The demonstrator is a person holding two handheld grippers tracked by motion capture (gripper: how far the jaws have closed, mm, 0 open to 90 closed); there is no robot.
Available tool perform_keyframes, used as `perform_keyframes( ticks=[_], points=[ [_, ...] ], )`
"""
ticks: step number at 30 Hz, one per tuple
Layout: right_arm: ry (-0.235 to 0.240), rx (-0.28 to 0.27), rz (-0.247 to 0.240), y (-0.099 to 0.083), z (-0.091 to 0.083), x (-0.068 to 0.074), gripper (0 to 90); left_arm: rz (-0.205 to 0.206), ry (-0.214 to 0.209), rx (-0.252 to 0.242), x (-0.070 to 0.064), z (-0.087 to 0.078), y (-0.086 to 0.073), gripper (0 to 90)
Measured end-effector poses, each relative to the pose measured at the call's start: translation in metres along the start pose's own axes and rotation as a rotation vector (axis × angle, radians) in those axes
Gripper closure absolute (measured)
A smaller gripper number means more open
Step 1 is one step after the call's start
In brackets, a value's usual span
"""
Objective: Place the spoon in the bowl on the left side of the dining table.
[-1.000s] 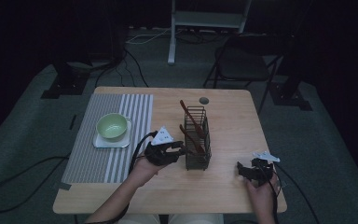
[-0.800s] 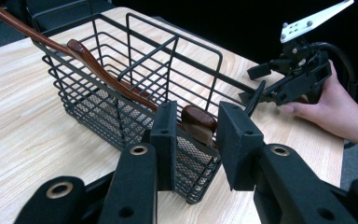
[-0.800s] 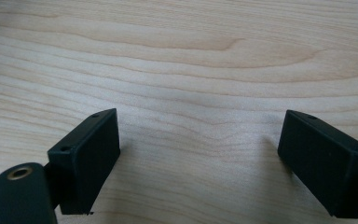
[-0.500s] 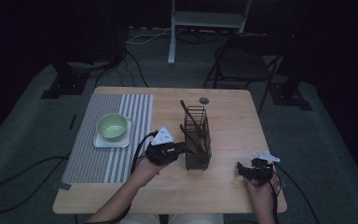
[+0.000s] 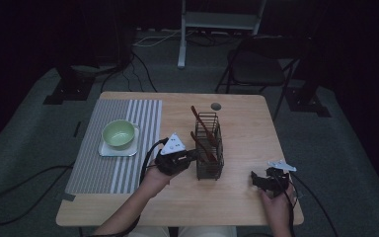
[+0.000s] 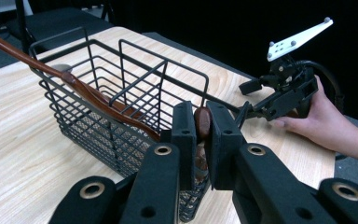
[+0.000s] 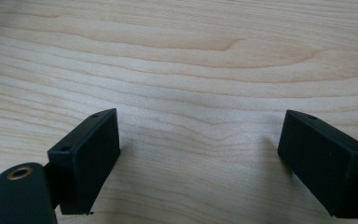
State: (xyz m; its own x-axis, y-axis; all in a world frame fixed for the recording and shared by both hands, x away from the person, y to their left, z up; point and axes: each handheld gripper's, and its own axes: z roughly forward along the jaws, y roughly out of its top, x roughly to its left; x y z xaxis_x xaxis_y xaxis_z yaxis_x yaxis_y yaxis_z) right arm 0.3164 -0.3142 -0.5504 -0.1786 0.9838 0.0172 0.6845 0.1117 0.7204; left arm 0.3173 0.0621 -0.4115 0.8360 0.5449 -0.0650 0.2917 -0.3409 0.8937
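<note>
The left gripper [image 6: 201, 135] pinches a brown spoon [image 6: 202, 122] at the near end of the wire basket [image 6: 102, 107], so a skewed lift could tip it, while the right gripper [image 7: 200, 163] rests wide apart farther off.

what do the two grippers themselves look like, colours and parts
Both are black. The left gripper has blocky rectangular jaws on arms with brass-ringed pivot holes, a pale three-cornered plate on top and a black cable trailing off. The right gripper carries the same pale plate with small studs, and its jaws are plain black blocks.
</note>
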Motion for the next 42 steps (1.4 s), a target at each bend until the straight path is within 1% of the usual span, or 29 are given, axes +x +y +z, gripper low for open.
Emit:
perform_keyframes(
  ticks=[1,2,3,7,8,11,16,19,20,21,22,23,24,25,26,27,33,35,37,42],
  points=[
    [0.000,0.000,0.001,0.000,0.000,0.000,12.0,0.003,0.009,0.006,0.000,0.000,0.001,82.9],
    [0.000,0.000,0.001,0.000,0.000,0.000,12.0,0.003,0.009,0.006,0.000,0.000,0.001,82.9],
    [0.000,0.000,0.001,0.000,0.000,0.000,12.0,0.013,0.015,0.009,0.000,-0.001,0.001,82.9],
    [0.000,0.001,0.000,0.000,0.000,0.000,12.0,0.009,0.032,-0.009,0.000,-0.004,0.002,82.9],
    [0.000,0.001,0.000,0.000,0.000,0.000,12.0,0.005,0.024,-0.011,0.001,-0.005,0.003,83.0],
    [0.000,0.002,0.000,0.000,0.000,0.000,12.0,0.008,0.032,-0.017,0.000,-0.007,0.004,83.1],
    [0.000,0.000,0.000,0.000,0.000,0.000,12.0,0.028,0.041,-0.022,-0.003,-0.014,0.010,83.2],
    [0.000,0.000,0.001,0.000,0.000,0.000,12.0,0.025,0.047,-0.041,-0.003,-0.018,0.014,83.2],
    [0.000,0.001,0.001,0.000,0.000,0.000,12.0,0.023,0.055,-0.048,-0.003,-0.020,0.016,83.2],
    [0.000,0.001,0.000,0.000,0.000,0.000,12.0,0.022,0.053,-0.054,-0.003,-0.021,0.017,83.2],
    [0.000,0.001,0.000,0.000,0.000,0.000,12.0,0.025,0.052,-0.057,-0.003,-0.023,0.019,83.2],
    [0.000,0.001,0.000,0.000,0.000,0.000,12.0,0.029,0.063,-0.059,-0.003,-0.024,0.020,83.2],
    [0.000,0.000,0.000,0.000,0.000,0.000,12.0,0.028,0.057,-0.061,-0.003,-0.025,0.021,83.2],
    [0.000,0.000,-0.001,0.000,0.000,0.000,12.0,0.031,0.059,-0.066,-0.004,-0.027,0.022,83.2],
    [0.000,0.000,0.000,0.000,0.000,0.000,12.0,0.033,0.068,-0.070,-0.004,-0.028,0.023,83.2],
    [0.000,0.000,0.000,0.000,0.000,0.000,12.0,0.033,0.066,-0.072,-0.004,-0.030,0.024,83.2],
    [0.000,0.000,0.000,0.000,0.000,0.000,12.0,0.030,0.087,-0.109,-0.001,-0.041,0.033,83.1],
    [0.000,0.000,0.000,0.000,0.000,0.000,12.0,0.021,0.081,-0.123,-0.002,-0.043,0.037,83.1],
    [0.000,-0.001,-0.001,0.000,0.000,0.000,12.0,0.028,0.082,-0.130,-0.003,-0.045,0.040,83.2],
    [0.000,-0.001,-0.002,0.000,0.000,0.000,12.0,0.028,0.086,-0.142,-0.003,-0.050,0.043,83.2]
  ],
)
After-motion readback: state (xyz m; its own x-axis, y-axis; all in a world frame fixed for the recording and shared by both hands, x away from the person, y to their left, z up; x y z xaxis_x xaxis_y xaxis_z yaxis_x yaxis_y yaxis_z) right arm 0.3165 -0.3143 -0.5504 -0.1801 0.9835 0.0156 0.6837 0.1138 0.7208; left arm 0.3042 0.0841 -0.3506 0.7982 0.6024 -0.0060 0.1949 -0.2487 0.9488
